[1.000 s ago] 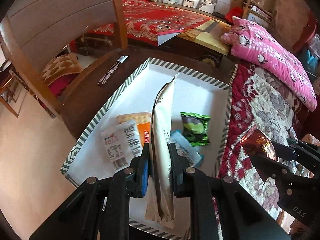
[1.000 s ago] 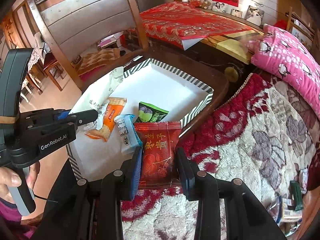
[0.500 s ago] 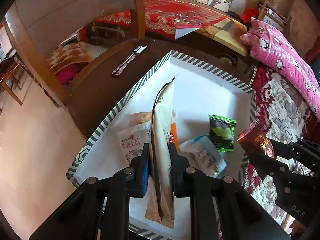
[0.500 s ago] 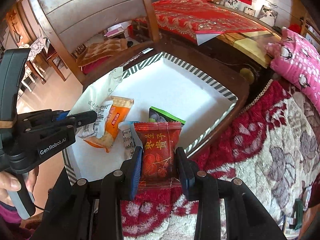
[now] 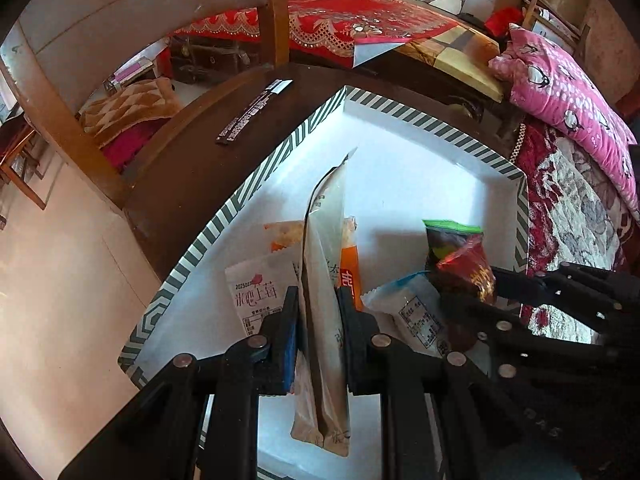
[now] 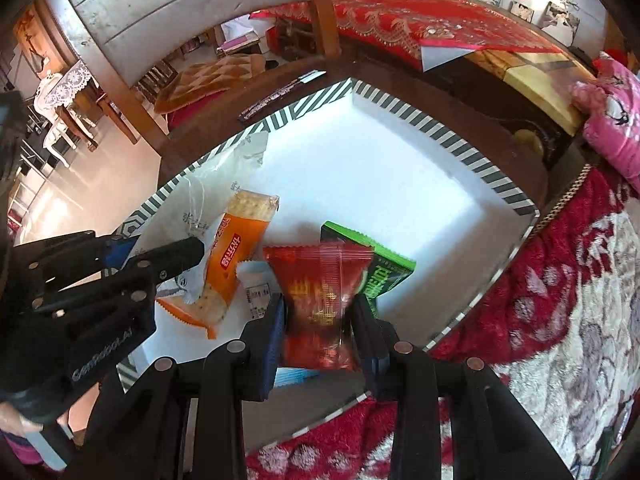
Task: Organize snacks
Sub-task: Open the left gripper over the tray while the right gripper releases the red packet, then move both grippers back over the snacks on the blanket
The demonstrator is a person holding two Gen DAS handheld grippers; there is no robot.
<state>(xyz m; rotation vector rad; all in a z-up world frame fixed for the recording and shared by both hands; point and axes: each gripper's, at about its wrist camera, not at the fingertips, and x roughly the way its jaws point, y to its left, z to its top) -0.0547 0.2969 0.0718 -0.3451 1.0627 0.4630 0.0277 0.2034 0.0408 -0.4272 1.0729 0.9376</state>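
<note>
A white tray with a green-striped rim (image 5: 248,196) (image 6: 448,136) sits on a dark wooden table. My left gripper (image 5: 318,312) is shut on a tall beige snack pouch (image 5: 326,240), held edge-on over the tray's near left part. My right gripper (image 6: 320,312) is shut on a red snack packet (image 6: 320,292) (image 5: 466,270), held low over the tray's near side. In the tray lie an orange cracker pack (image 6: 232,256), a green packet (image 6: 384,276) (image 5: 446,238), a white-and-blue packet (image 5: 416,312) and a white labelled packet (image 5: 260,292).
A thin dark strip (image 5: 252,112) lies on the table beyond the tray. A wooden chair back (image 6: 132,12) stands behind the table. A red and cream floral blanket (image 6: 560,300) lies right of the tray, with a pink pillow (image 5: 568,92) further back.
Both grippers have come down closer to the tray. The right gripper carried the red packet from over the blanket to over the tray's near edge, above the green and blue packets.
</note>
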